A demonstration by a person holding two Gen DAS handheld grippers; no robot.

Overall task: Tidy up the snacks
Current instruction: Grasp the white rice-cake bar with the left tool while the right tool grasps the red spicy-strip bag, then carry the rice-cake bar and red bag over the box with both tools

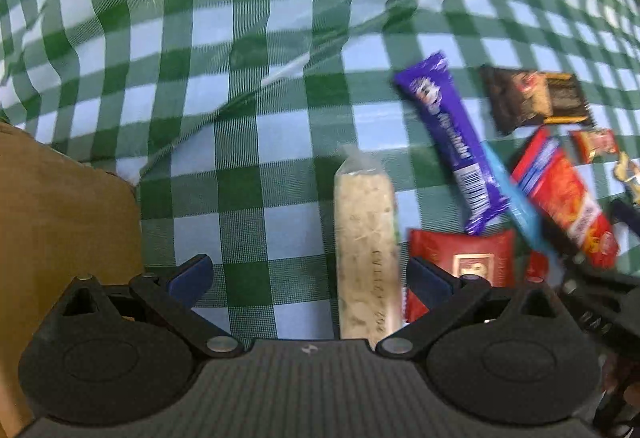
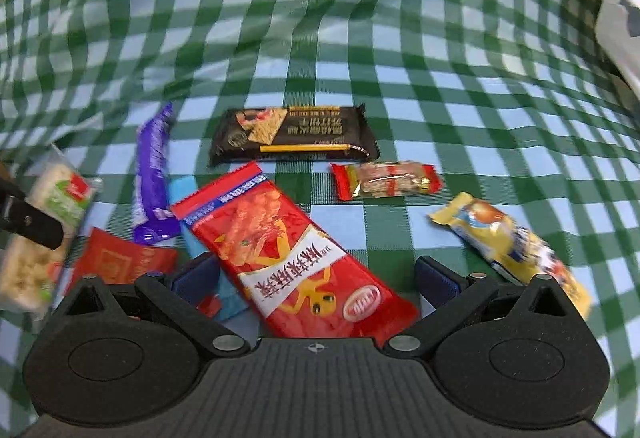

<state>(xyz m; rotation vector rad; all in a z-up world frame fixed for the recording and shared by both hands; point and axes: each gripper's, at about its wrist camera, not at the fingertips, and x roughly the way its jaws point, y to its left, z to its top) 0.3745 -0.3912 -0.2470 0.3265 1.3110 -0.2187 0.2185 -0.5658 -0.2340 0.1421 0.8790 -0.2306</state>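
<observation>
The snacks lie on a bench under a green and white checked cloth; the left claw is spread wide and grips nothing; a pale nougat bar in clear wrap lies between its fingers, closer to the right one, and I cannot tell if it touches; a purple bar lies just to the right, slanted, with a blue pack peeking out under it; a dark red packet sits by the right finger; a brown box stands at the left.

The right claw is spread wide too, holding nothing; a big red snack pack lies slanted between its fingers; behind it are a black cracker pack and a small red and gold candy; a yellow pack lies to the right.
</observation>
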